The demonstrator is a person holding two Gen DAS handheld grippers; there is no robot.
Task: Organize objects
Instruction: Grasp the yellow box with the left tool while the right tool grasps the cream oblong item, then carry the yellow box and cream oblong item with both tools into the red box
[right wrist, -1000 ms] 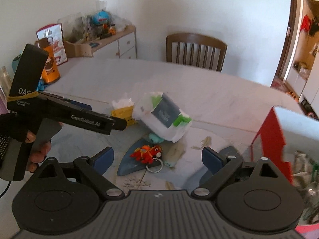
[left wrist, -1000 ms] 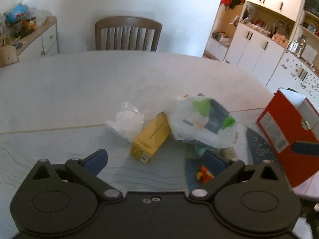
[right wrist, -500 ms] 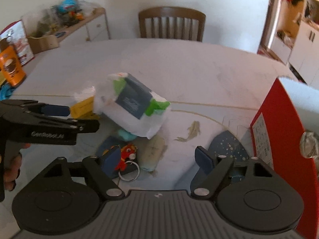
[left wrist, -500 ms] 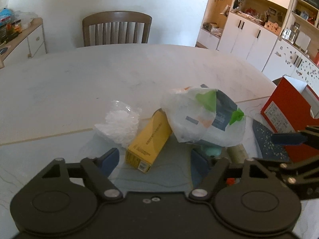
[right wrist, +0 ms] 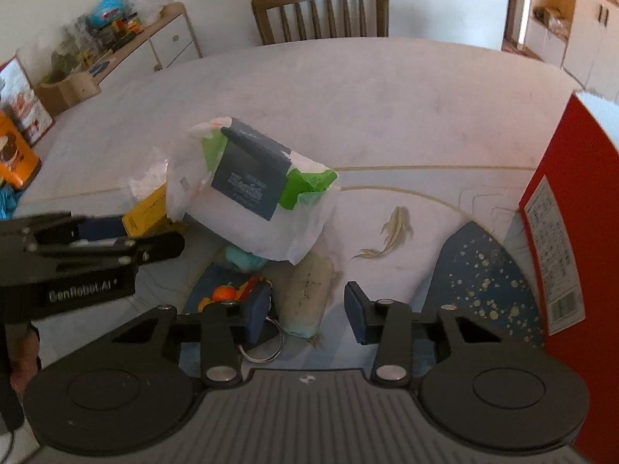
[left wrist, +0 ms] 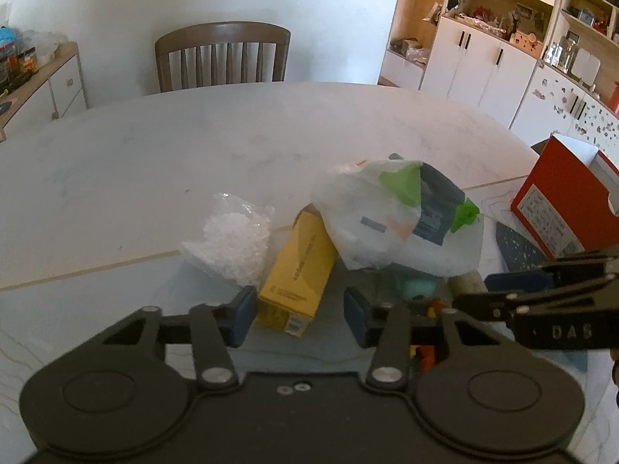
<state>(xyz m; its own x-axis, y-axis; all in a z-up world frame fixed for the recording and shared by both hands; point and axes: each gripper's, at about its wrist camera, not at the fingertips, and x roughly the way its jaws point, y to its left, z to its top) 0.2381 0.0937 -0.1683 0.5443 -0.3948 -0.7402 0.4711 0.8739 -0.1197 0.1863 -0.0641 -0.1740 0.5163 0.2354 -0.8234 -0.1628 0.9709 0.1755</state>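
A pile lies on the white table (left wrist: 193,147). My left gripper (left wrist: 300,319) is open, and the near end of a yellow box (left wrist: 298,270) sits between its pads without being gripped. A clear bag of white pieces (left wrist: 236,239) lies left of the box. A white plastic bag holding a dark blue and green pack (left wrist: 398,216) rests on top. My right gripper (right wrist: 307,315) is open around a beige pouch (right wrist: 307,294) on the table. An orange toy with a key ring (right wrist: 228,294) lies by its left finger. The left gripper (right wrist: 96,239) reaches in from the left.
A red box (right wrist: 561,232) stands at the right, next to a speckled blue mat (right wrist: 483,278). A teal item (right wrist: 243,259) peeks out under the white bag. A wooden chair (left wrist: 222,58) stands at the far side. A sideboard (right wrist: 154,38) and cupboards (left wrist: 483,58) line the walls.
Both grippers have come down and closer to the pile, and their jaws are narrower. The left now straddles the yellow box's end; the right straddles the beige pouch.
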